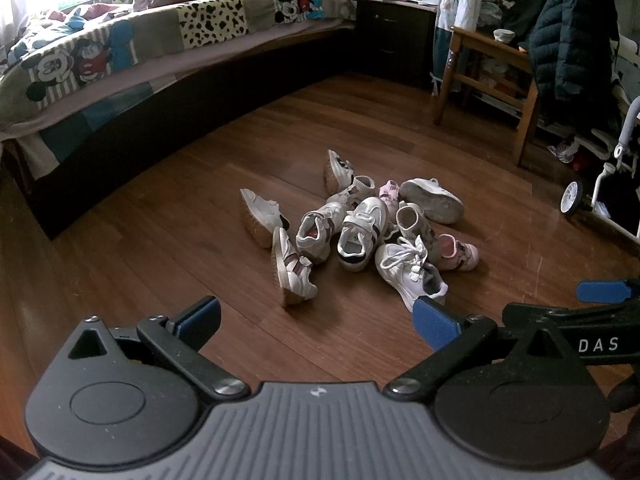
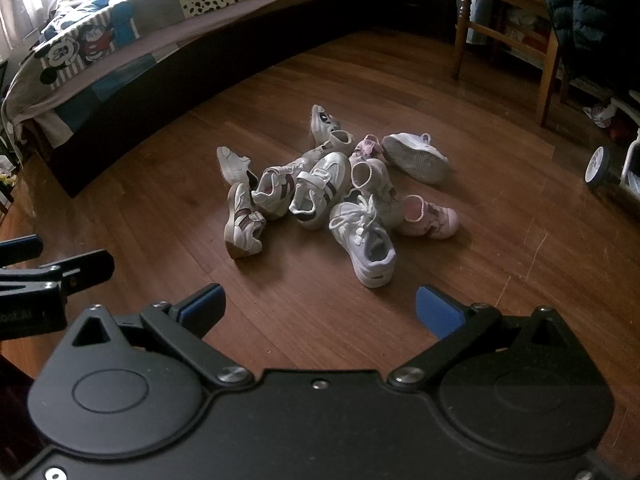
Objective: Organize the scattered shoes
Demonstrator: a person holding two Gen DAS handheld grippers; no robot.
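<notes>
Dark-stained wooden floorboards (image 2: 168, 248) beside a low bed with a cartoon patchwork quilt (image 1: 100, 56) carry a jumbled heap of small white and pink shoes (image 2: 332, 184), none yet sorted. Both the left gripper (image 1: 316, 320) and the right gripper (image 2: 320, 308) hover spread wide and empty, short of the heap. Nearest is the white lace-up sneaker (image 2: 366, 240), heel toward the right gripper and long axis running away from it, so the right hand seems better placed.

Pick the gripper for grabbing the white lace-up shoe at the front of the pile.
Right, probably. The lace-up shoe lies almost dead ahead of the open right gripper; for the left gripper, also open, it sits off toward its right finger.
</notes>
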